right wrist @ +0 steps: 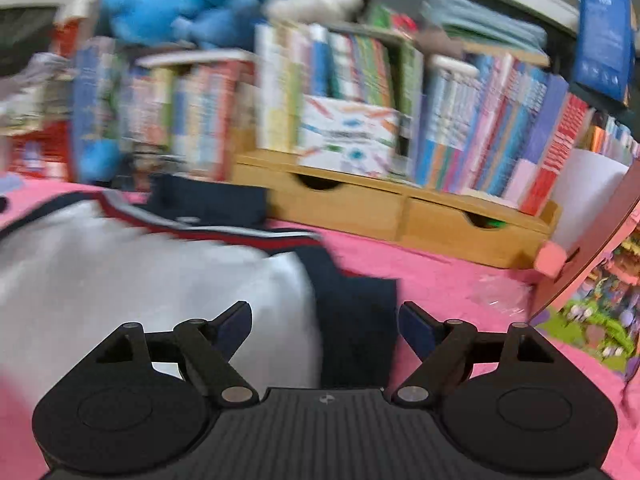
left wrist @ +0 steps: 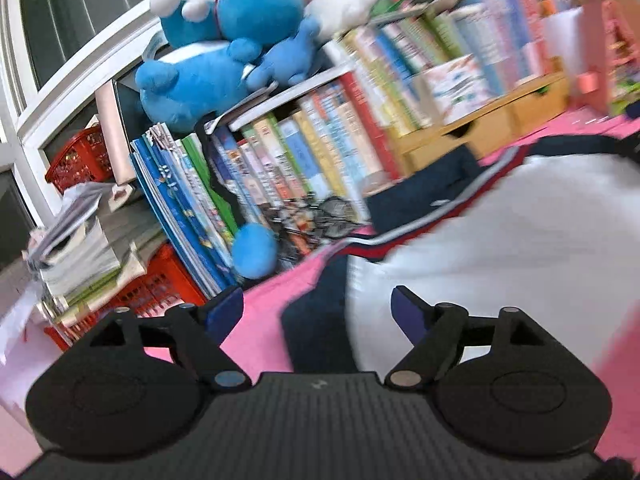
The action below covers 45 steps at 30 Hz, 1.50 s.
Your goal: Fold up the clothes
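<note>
Lying flat on the pink cloth (right wrist: pixel 440 276), white garment (left wrist: pixel 520 240) with navy sleeves and red-white trim, just before the books (left wrist: pixel 320 152). Both grippers tilt down over it. Left gripper (left wrist: pixel 318 304): jaws wide apart, nothing held, above its left edge. Right gripper (right wrist: pixel 326 316): jaws spread, empty, above the right sleeve.

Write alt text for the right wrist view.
The open right gripper hovers empty over a white and navy garment lying on a pink cloth. Behind stand a wooden drawer shelf of books and blue plush toys.
</note>
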Tool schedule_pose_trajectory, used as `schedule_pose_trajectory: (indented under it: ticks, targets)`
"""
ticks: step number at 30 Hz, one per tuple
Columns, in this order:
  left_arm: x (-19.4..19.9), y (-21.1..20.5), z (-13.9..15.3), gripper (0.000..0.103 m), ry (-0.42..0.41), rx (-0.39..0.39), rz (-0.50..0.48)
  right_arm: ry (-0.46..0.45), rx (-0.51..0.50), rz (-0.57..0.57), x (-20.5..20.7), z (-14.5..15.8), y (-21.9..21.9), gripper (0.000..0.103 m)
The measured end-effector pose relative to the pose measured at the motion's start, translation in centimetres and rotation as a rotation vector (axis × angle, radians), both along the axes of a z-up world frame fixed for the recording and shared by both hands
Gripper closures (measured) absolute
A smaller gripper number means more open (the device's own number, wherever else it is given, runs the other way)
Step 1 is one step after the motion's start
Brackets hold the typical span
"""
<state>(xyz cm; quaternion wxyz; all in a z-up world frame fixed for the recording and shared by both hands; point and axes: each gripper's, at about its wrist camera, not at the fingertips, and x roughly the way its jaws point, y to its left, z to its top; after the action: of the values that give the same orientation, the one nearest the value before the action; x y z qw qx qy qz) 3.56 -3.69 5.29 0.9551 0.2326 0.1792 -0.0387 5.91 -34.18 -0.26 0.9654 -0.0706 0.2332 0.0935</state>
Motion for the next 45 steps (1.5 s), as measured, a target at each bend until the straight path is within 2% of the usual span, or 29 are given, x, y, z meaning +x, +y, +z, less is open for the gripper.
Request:
schedule_pose_trajectory:
  ticks: [2,5,9,11,15,17,21,23,25,31,35,38,43,45]
  targets:
    - [-1.4,-1.3,-1.0,0.012,0.003,0.007,0.004,-0.002,0.031,0.052,-2.0,0.0,2.5,0.026]
    - [-0.8,-2.9,-3.2,0.012,0.051,0.039,0.09,0.024,0.064,0.144,-3.7,-0.3,7.4,0.027]
    - [1.5,-1.5,-5.3,0.013,0.169,-0.002,0.264,0.079,0.066,0.175,-3.1,-1.2,12.5,0.027]
    - [1.4,-0.4,-5.7,0.011,0.166,-0.036,0.289,0.099,0.009,0.147,-2.2,-1.9,13.7,0.026]
    - [0.9,0.6,-5.7,0.011,0.15,-0.003,0.281,0.142,-0.068,0.03,-1.3,-2.9,11.2,0.026]
    - [0.8,1.2,-5.5,0.01,0.153,-0.023,0.281,0.136,-0.104,-0.068,-1.5,-3.4,7.3,0.026]
    - [1.1,2.2,-5.2,0.004,0.178,-0.09,0.301,0.147,-0.103,-0.274,-2.1,-3.2,-1.5,0.023]
    - [1.2,2.7,-5.2,0.002,0.192,-0.121,0.305,0.188,-0.009,-0.34,-2.3,-3.7,-6.2,0.015]
    - [1.2,3.0,-5.2,0.001,0.195,-0.128,0.312,0.23,0.101,-0.328,-2.6,-4.0,-9.1,0.012]
    - [0.9,1.9,-5.4,0.001,0.159,-0.043,0.322,0.152,-0.01,-0.352,-4.3,-3.6,-6.5,0.016]
    - [0.9,2.1,-5.3,0.001,0.163,-0.05,0.322,0.07,-0.025,-0.261,-5.7,-2.4,-3.7,0.016]
    - [1.0,2.1,-5.3,0.0,0.166,-0.055,0.324,0.016,-0.058,-0.102,-6.8,-1.6,0.2,0.016]
    - [1.0,2.0,-5.4,0.0,0.167,-0.057,0.327,-0.019,-0.23,0.216,-8.3,-2.2,8.5,0.018]
    - [1.0,2.2,-5.4,0.0,0.17,-0.066,0.328,-0.01,-0.243,0.271,-8.2,-2.7,10.5,0.018]
